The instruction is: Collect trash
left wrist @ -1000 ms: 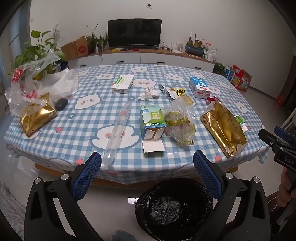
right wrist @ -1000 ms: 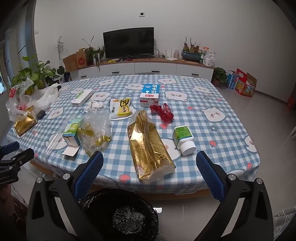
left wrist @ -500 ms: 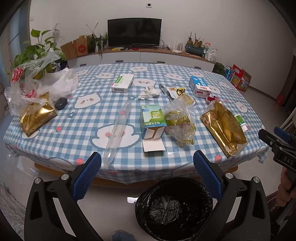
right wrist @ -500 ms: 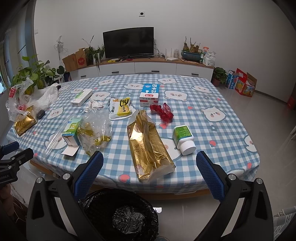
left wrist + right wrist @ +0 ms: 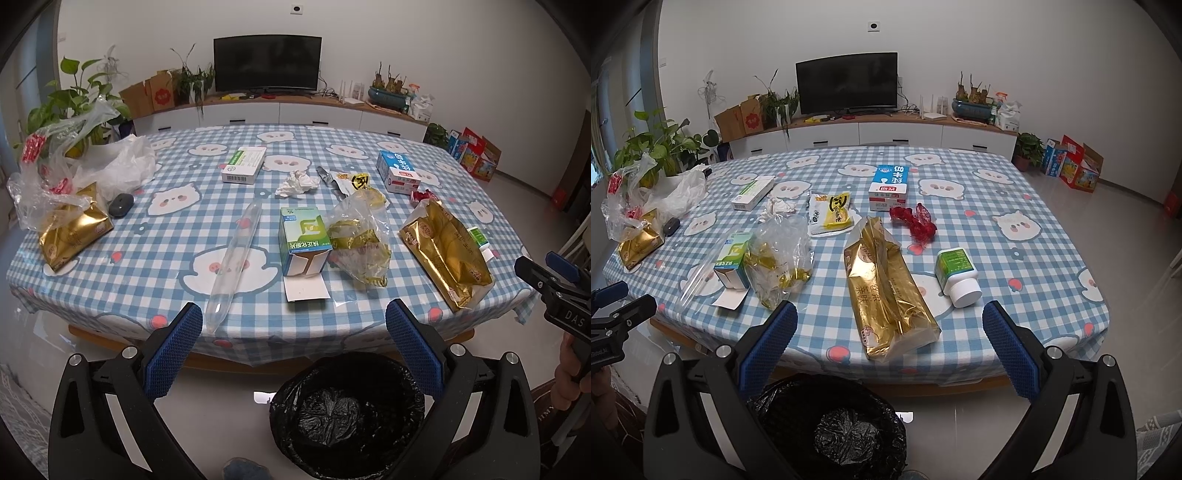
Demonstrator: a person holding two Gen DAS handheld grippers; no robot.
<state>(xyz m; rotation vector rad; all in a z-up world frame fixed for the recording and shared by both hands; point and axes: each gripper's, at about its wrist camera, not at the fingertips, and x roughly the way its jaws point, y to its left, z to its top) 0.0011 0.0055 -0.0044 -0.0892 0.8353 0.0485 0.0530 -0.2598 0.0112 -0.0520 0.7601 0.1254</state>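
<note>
A black-lined trash bin [image 5: 347,413] stands on the floor in front of the table; it also shows in the right wrist view [image 5: 827,424]. Trash lies on the checked tablecloth: a green carton [image 5: 303,240], a clear bag with gold wrappers [image 5: 360,236], a long gold bag [image 5: 447,251] [image 5: 886,291], a clear plastic tube [image 5: 236,254], a crumpled tissue [image 5: 297,182], a red net [image 5: 916,223] and a green-labelled bottle [image 5: 956,273]. My left gripper [image 5: 293,325] is open and empty, above the bin. My right gripper [image 5: 886,325] is open and empty before the gold bag.
A blue milk carton [image 5: 890,186], a white medicine box [image 5: 243,164], a yellow snack pack [image 5: 833,214], a grey mouse [image 5: 121,205] and plastic bags with a small gold bag [image 5: 70,229] lie further back. A TV cabinet [image 5: 280,114] stands behind the table.
</note>
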